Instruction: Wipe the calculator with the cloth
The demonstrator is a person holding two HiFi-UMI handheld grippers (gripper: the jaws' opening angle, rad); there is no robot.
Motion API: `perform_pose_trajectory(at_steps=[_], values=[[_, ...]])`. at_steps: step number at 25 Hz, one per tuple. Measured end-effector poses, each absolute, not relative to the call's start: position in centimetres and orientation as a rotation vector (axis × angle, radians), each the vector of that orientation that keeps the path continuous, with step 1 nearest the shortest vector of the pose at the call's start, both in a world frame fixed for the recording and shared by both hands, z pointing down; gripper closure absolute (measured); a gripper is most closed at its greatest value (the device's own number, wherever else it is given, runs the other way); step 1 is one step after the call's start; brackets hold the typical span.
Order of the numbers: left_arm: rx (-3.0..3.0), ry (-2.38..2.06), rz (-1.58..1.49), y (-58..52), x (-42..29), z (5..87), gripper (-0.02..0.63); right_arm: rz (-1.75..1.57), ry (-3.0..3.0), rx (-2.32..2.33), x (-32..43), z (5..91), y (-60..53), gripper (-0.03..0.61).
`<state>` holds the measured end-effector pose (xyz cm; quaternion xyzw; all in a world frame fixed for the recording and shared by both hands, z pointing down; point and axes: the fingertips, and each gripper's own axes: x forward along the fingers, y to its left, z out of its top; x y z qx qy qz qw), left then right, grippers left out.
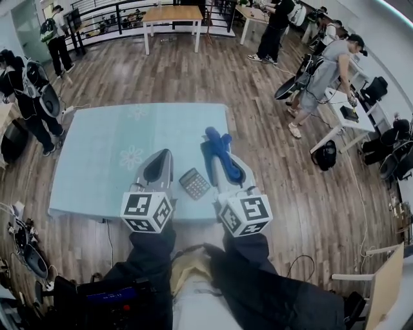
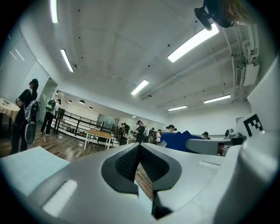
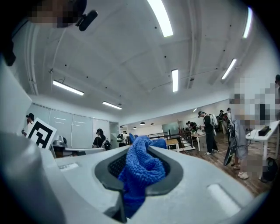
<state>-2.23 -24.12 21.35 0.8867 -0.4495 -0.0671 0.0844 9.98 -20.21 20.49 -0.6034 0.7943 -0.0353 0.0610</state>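
Observation:
A small grey calculator lies near the front edge of the pale teal table, between my two grippers. My left gripper is just left of it, lifted and tilted upward, shut with nothing between its ribbed pads. My right gripper is just right of the calculator, shut on a blue cloth. The cloth bunches between the jaws and sticks out past the tips. Both gripper views look up at the ceiling, so neither shows the calculator.
The table's front edge is right under the grippers, with wood floor all round. A person stands off the table's left end, and others by a white desk at the right. A wooden table stands far back.

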Motion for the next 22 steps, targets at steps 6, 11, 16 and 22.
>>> perform_pose_trajectory(at_steps=[6,11,16,22], values=[[2.681,-1.320,-0.211,-23.5,-2.2,20.3,0.612,-0.063,2.405,-1.828,9.8,19.3,-19.1,0.517],[2.706,-1.310,-0.206,-23.5,-1.8,20.0,0.612,-0.051,2.390,-1.832,10.1,19.0,-19.1,0.517],[2.728,-1.300,-0.204,-23.4,-1.4,19.9,0.612,-0.035,2.382,-1.832,9.9,18.9,-19.1,0.517],[2.728,-1.304,-0.203,-23.4,-1.3,19.9,0.612,-0.035,2.385,-1.832,9.7,18.9,-19.2,0.515]])
